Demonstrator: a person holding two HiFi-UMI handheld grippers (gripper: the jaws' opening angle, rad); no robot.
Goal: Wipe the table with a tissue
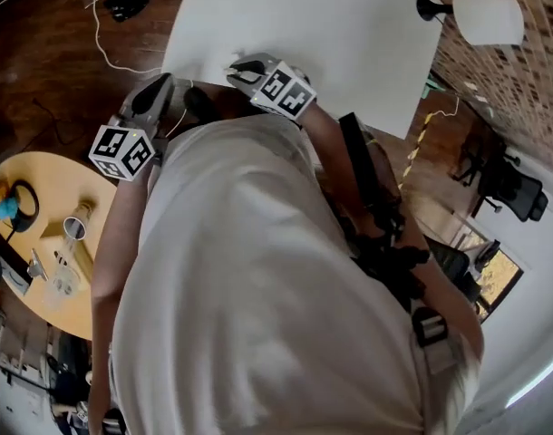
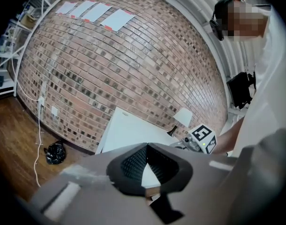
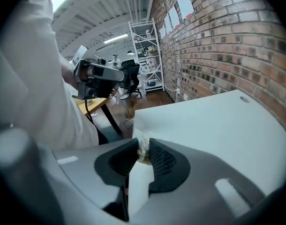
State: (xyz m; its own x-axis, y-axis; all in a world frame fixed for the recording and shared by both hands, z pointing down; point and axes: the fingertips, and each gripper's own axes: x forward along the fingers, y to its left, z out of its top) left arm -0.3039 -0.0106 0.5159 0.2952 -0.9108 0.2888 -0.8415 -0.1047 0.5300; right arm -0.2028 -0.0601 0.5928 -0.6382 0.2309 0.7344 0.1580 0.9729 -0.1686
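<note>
Our left gripper (image 2: 147, 144) points nearly level, its jaws closed tip to tip on nothing. Our right gripper (image 3: 143, 143) tilts downward and pinches a crumpled tissue (image 3: 142, 149).

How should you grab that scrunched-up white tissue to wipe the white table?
Pinch the crumpled white tissue by its bunched part, coming from above at a slant. It is soft, so a gathered wad gives something to squeeze, and the rest pokes out toward the white table. The right tool grips it so.
</note>
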